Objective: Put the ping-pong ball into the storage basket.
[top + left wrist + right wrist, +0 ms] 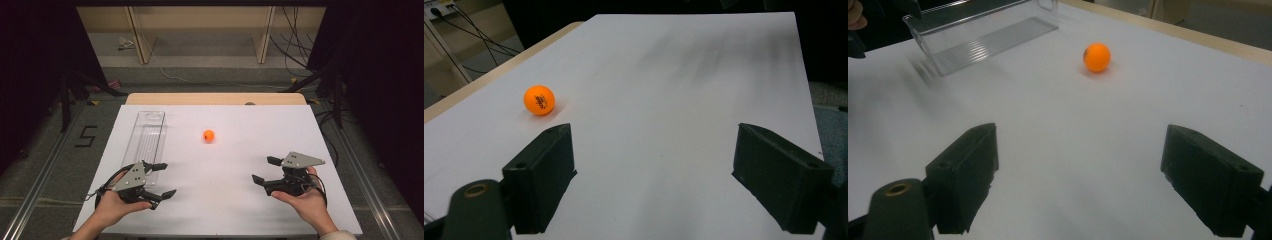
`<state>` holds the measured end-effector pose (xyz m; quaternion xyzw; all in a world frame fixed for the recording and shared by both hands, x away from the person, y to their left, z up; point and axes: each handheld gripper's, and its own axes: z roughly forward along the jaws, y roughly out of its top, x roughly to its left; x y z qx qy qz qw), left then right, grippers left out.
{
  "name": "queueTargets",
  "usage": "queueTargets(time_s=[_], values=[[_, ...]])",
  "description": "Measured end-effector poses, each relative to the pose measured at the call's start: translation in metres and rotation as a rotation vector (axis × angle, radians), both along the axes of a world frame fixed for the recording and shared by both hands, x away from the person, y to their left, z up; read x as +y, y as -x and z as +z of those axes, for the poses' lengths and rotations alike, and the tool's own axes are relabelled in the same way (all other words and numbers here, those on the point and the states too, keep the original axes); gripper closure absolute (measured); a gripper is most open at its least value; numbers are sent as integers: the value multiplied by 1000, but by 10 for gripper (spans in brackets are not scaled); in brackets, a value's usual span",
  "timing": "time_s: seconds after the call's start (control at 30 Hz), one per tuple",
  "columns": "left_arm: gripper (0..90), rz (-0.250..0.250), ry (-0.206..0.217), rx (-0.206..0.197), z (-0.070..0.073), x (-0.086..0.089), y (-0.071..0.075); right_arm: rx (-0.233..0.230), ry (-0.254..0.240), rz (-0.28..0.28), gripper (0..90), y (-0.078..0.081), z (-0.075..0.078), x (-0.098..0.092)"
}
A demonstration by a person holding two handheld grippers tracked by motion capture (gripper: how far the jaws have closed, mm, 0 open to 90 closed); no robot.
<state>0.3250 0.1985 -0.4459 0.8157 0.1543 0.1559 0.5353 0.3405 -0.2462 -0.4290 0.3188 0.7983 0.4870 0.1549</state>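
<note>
Small orange ping-pong ball (209, 135) sits loose on the white table sheet (225, 200), mid-table toward the far side, just right of the long clear ribbed plastic tray (146, 135). Left gripper (160, 179) is at the near left by the tray's near end, jaws spread, nothing between them. Right gripper (265, 171) is at the near right, jaws also spread and empty. Both are well apart from the ball.

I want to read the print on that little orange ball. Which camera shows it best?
The left gripper view: the orange ball is nearest there, its dark print facing the camera. The right gripper view shows it plain; the high view shows a small dot.
</note>
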Motion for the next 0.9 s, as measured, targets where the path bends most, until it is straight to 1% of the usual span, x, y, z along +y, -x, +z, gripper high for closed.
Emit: queueTargets(time_s=[0.2, 0.43, 0.53, 0.9], values=[[164, -3, -1, -1, 0, 0, 0, -11, -1, -14, 162, -1, 0, 2], [164, -5, -5, -2, 0, 0, 1, -27, 0, -15, 162, -4, 1, 7], [164, -9, -7, -4, 0, -1, 1, -28, -5, -7, 162, -6, 2, 10], [164, -14, -14, -4, 0, -2, 1, -30, 0, 9, 162, -19, 4, 23]])
